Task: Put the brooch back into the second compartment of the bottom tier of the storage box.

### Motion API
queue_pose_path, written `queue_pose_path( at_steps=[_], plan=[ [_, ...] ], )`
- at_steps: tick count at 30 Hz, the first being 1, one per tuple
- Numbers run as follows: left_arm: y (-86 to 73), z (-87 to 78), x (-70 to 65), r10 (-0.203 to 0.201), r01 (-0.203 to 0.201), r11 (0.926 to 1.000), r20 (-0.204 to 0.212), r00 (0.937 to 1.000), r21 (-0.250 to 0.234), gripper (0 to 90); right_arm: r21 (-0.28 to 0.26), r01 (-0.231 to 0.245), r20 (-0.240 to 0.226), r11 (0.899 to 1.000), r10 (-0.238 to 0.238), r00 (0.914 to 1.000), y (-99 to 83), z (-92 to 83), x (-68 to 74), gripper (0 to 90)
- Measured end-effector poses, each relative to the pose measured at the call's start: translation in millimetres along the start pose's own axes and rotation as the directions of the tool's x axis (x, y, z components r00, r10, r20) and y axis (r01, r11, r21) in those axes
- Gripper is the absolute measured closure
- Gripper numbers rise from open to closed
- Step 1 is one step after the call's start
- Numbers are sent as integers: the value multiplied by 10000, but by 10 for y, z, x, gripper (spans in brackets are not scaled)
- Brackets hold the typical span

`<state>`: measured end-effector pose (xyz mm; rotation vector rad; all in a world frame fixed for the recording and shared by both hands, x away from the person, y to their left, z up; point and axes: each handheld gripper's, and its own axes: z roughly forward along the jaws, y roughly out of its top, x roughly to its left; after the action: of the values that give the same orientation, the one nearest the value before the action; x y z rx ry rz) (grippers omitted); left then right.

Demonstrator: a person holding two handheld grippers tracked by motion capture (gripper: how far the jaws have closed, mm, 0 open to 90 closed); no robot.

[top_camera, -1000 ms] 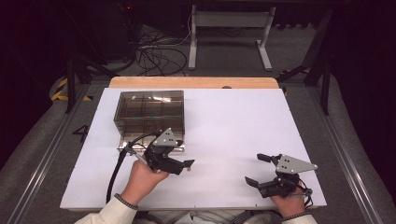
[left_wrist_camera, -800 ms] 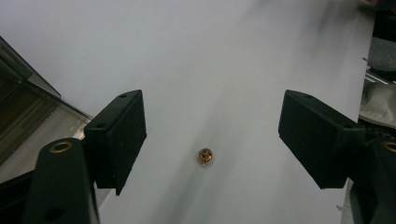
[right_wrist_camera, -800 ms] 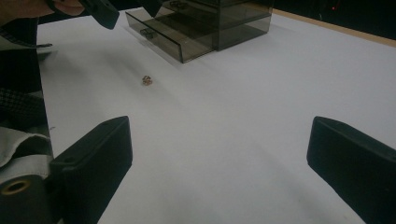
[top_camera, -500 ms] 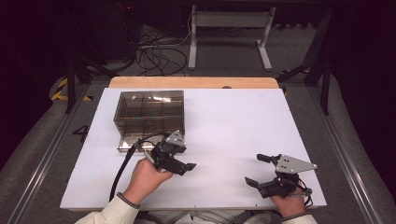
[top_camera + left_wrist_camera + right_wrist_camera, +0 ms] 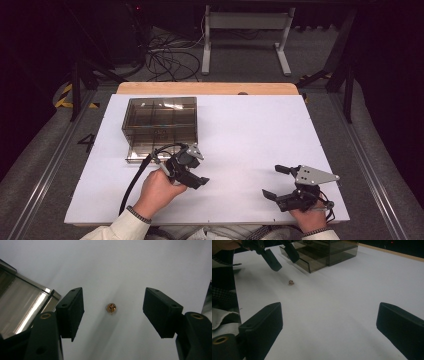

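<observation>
Farthest left on the white table top (image 5: pixel 240 125) sits the smoky, see-through plastic box with inner compartments (image 5: pixel 160 120), and everything else can be placed from it. Just in front of the box's near right corner, your left hand (image 5: pixel 157 190) holds the left black two-jaw gripper (image 5: pixel 192 172) above the table, its cable curving back along the box's front edge toward you. In the left gripper view that gripper's jaws stand wide apart with nothing between the pads, and the box's shiny front lip (image 5: pixel 27 307) lies just beside the left jaw. On the bare white surface, centred in the gap between those jaws but apart from both, lies the small round gold-brown metal piece (image 5: pixel 111 307); in the right gripper view the same piece (image 5: pixel 291 282) rests on the table just in front of the box's open front lip, under the left gripper's tips. Well to the right of the box, near the table's front edge, your right hand (image 5: pixel 307 212) holds the right black gripper (image 5: pixel 277 181) with its grey three-cornered plate on top, its jaws spread wide and empty, touching nothing.
</observation>
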<state>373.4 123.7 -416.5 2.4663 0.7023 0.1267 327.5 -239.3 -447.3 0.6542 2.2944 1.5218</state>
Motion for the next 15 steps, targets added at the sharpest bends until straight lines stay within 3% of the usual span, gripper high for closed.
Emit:
queue_pose_path(
  at_steps=[6, 15],
  plan=[
    [-1, 36, 8, -190, 187, 9996, 130, 9997, 225, 351, 18, -74, 9, 10000, 74, 10000, -2, -2, -5, 75],
    [3, 148, -27, 102, -105, 9987, 75, 9999, 495, 413, 6, -71, -16, 10000, 71, 10000, -2, -4, -5, 75]
  ],
)
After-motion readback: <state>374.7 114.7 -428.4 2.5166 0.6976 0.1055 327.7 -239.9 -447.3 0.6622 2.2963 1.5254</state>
